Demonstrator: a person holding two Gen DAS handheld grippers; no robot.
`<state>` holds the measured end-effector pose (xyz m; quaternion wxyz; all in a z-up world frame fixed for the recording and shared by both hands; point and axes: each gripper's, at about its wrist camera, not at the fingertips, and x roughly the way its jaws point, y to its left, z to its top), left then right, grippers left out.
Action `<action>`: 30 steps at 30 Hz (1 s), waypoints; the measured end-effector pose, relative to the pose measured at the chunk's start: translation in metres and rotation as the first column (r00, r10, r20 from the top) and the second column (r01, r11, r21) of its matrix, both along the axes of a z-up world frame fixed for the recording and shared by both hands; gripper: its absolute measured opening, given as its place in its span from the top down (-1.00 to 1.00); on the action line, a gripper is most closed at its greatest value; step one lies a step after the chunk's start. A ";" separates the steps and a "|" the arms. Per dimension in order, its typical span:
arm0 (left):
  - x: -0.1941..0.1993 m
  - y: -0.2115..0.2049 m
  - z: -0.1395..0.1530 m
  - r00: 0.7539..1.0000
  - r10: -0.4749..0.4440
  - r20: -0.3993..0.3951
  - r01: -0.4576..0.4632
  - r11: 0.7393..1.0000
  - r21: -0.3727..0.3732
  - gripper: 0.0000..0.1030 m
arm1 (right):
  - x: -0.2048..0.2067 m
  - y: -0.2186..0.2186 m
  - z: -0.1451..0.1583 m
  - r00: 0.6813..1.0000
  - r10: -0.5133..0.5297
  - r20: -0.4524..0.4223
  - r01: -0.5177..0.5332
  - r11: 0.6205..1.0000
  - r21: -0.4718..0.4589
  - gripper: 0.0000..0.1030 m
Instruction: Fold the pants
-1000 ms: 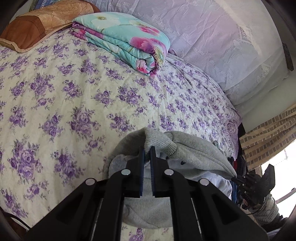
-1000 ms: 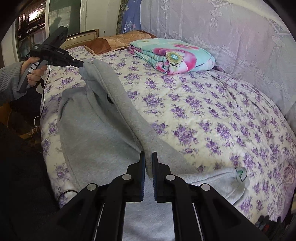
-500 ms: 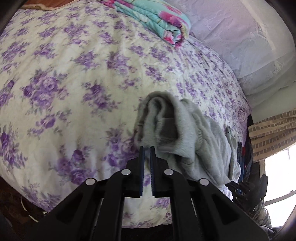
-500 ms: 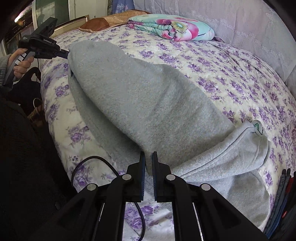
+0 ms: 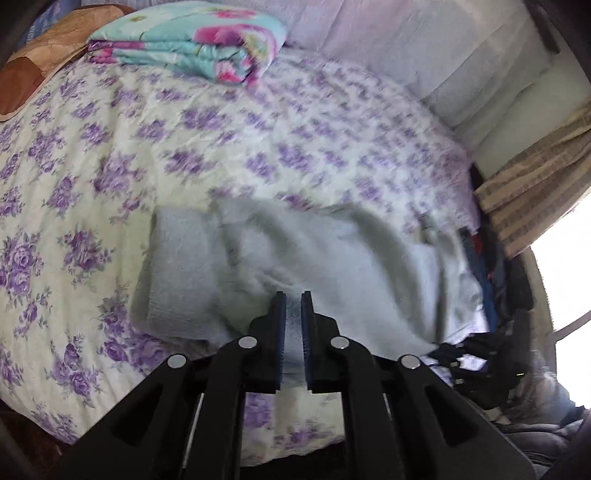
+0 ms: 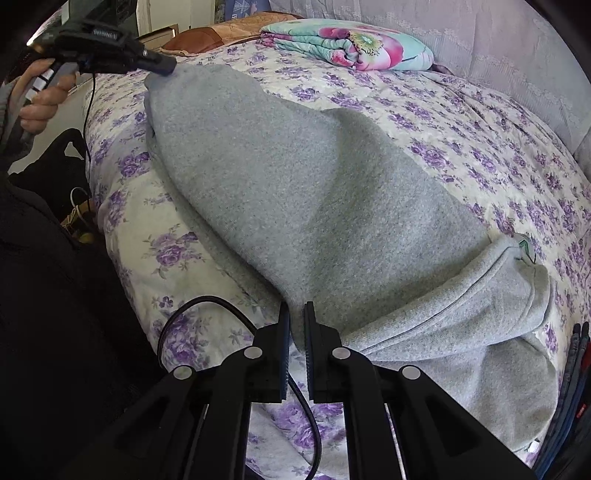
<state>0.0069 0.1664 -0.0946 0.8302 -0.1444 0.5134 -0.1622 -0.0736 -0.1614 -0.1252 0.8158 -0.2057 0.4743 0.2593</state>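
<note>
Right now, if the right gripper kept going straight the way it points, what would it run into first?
The right gripper is already shut on the gray pants, so it would push that cloth down into the flowered bedspread just beneath. Depth is hard to judge.

one pair of grey pants [image 6: 314, 192] lies spread on one floral bedspread [image 6: 480, 140]. two grippers are in use, the left gripper [image 5: 293, 295] and the right gripper [image 6: 296, 305], one per hand (only one hand [image 6: 40, 99] actually shows). one folded turquoise quilt [image 6: 351, 44] and one brown pillow [image 6: 221, 31] sit at the far end. one black cable [image 6: 207, 306] loops near the edge.
</note>
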 end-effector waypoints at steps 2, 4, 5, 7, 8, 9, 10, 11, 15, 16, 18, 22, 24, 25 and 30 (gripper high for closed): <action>0.003 0.009 -0.032 0.994 0.024 -0.110 -0.025 1.000 -0.010 0.97 | 0.001 -0.002 -0.007 1.000 -0.015 -0.017 0.016 1.000 0.015 0.85; -0.003 0.026 -0.050 0.989 0.040 -0.144 -0.056 0.992 -0.114 0.96 | 0.001 -0.004 -0.014 0.999 -0.029 -0.026 0.030 0.999 0.033 0.83; -0.005 0.029 -0.051 0.989 0.043 -0.145 -0.062 0.989 -0.132 0.96 | 0.001 -0.005 -0.016 0.999 -0.039 -0.030 0.041 0.998 0.043 0.81; -0.007 0.024 -0.047 0.990 0.040 -0.138 -0.054 0.994 -0.099 0.97 | 0.002 -0.008 -0.018 0.997 -0.068 -0.047 0.071 0.995 0.074 0.79; -0.007 0.021 -0.043 0.990 0.044 -0.135 -0.055 0.995 -0.083 0.98 | 0.002 -0.009 -0.017 0.996 -0.077 -0.055 0.081 0.993 0.085 0.78; -0.008 0.018 -0.035 0.991 0.045 -0.127 -0.055 0.996 -0.076 0.98 | 0.003 -0.010 -0.013 0.995 -0.079 -0.060 0.084 0.992 0.093 0.77; -0.009 0.013 -0.027 0.993 0.036 -0.114 -0.046 0.996 -0.082 0.99 | 0.003 -0.012 -0.008 0.995 -0.078 -0.064 0.084 0.991 0.105 0.72; -0.011 0.009 -0.016 0.996 0.016 -0.089 -0.024 0.995 -0.096 0.97 | 0.003 -0.015 0.000 0.995 -0.079 -0.068 0.087 0.988 0.127 0.67; -0.023 -0.008 0.018 0.998 -0.062 0.027 0.065 0.993 -0.096 0.59 | 0.009 -0.042 0.048 0.989 -0.134 -0.062 0.147 0.936 0.319 0.39; -0.024 -0.013 0.021 0.997 -0.073 0.039 0.076 0.993 -0.087 0.43 | 0.015 -0.051 0.059 0.983 -0.176 -0.057 0.184 0.915 0.358 0.08; -0.022 -0.026 0.019 0.995 -0.086 0.043 0.088 0.995 -0.055 0.13 | 0.031 -0.071 0.076 0.954 -0.296 -0.039 0.285 0.863 0.418 -0.04; -0.014 -0.040 -0.008 0.995 -0.079 -0.058 0.078 0.997 -0.022 0.13 | 0.085 -0.092 0.078 0.809 -0.587 0.041 0.548 0.777 0.311 -0.03; -0.012 -0.039 -0.023 0.993 -0.046 -0.107 0.045 0.999 -0.010 0.14 | 0.119 -0.093 0.061 0.729 -0.682 0.066 0.661 0.725 0.192 -0.03; -0.013 -0.037 -0.027 0.992 -0.036 -0.119 0.035 0.999 -0.018 0.14 | 0.133 -0.093 0.052 0.706 -0.706 0.063 0.690 0.704 0.167 -0.04; -0.011 -0.034 -0.030 0.990 -0.022 -0.140 0.018 0.999 -0.032 0.14 | 0.183 -0.084 0.009 0.607 -0.790 0.081 0.793 0.609 0.001 -0.31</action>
